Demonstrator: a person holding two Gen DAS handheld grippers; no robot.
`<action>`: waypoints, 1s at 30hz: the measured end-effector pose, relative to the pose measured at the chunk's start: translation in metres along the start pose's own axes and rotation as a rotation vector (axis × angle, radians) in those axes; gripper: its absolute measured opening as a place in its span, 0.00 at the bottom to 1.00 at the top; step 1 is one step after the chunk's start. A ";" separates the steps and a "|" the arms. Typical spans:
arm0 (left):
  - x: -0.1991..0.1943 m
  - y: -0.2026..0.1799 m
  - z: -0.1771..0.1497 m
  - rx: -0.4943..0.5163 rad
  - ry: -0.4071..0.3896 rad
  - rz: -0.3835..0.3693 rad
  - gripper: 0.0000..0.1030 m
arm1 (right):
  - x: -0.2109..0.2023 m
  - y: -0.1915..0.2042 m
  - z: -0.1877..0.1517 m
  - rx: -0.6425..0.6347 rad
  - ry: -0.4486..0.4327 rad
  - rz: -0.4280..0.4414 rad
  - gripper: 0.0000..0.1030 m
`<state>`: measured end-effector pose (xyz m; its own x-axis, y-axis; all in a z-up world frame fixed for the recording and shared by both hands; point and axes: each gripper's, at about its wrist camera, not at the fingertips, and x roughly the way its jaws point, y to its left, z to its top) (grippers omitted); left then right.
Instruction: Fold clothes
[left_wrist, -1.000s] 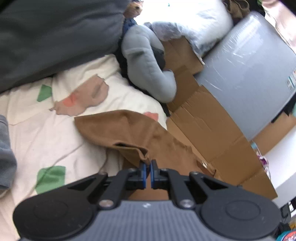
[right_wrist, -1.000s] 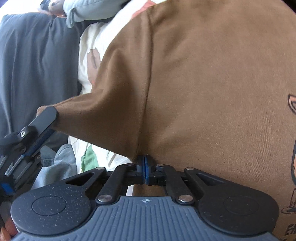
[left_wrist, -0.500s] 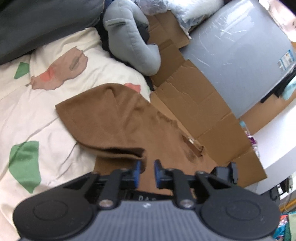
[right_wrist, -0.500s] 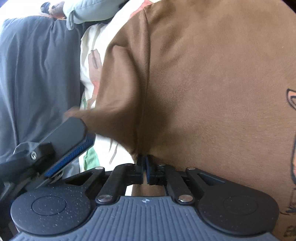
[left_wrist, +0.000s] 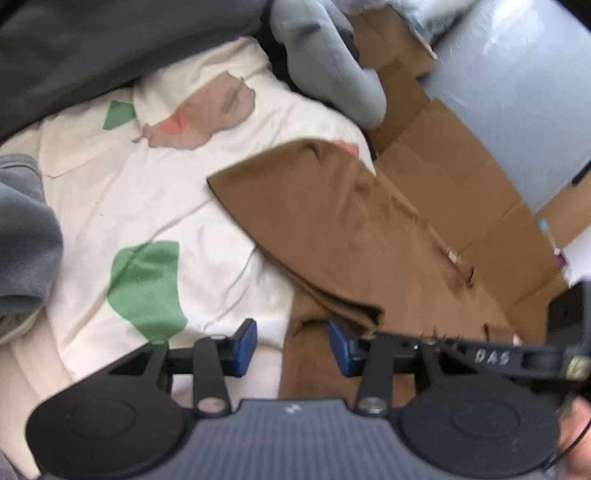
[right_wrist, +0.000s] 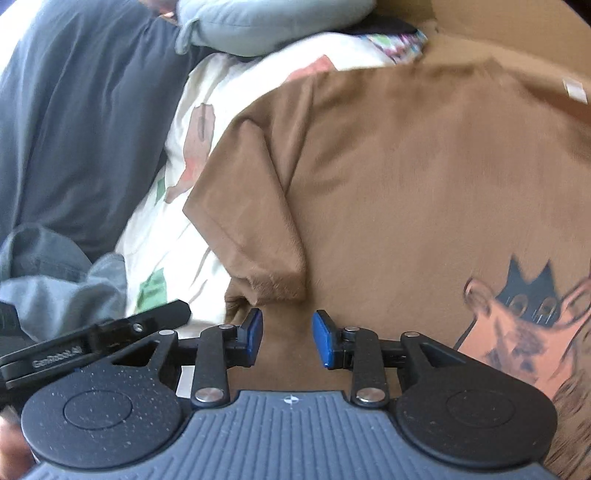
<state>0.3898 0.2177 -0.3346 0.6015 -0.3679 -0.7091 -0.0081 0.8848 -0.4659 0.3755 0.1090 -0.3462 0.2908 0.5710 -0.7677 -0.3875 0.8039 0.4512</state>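
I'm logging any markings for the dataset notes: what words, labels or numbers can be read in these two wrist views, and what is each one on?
"DAS": handwritten in pale letters on the black bar of the right gripper, seen in the left wrist view.
Pale print on the black bar of the left gripper, seen in the right wrist view: too blurred to read.
Small white tag at the neck of the brown T-shirt: nothing legible.
The shirt's cat print shows no lettering.

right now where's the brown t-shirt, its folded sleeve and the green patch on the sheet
brown t-shirt (right_wrist: 424, 192): right wrist view, on the plain chest area above the print
folded sleeve (right_wrist: 251, 206): right wrist view, on the middle of the sleeve lying over the shirt's side
green patch (left_wrist: 146, 288): left wrist view, on the middle of the larger green shape
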 end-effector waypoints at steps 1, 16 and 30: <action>0.003 0.000 -0.001 0.012 0.007 0.009 0.39 | 0.000 0.002 0.002 -0.025 0.002 -0.014 0.36; 0.037 -0.023 0.000 0.170 0.057 0.113 0.19 | 0.006 0.033 0.028 -0.255 -0.019 -0.125 0.35; 0.040 -0.024 0.002 0.162 0.065 0.133 0.09 | -0.006 0.018 0.028 -0.155 -0.072 -0.047 0.03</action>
<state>0.4158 0.1818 -0.3508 0.5511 -0.2582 -0.7935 0.0479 0.9591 -0.2789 0.3912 0.1248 -0.3212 0.3718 0.5482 -0.7491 -0.5008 0.7979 0.3354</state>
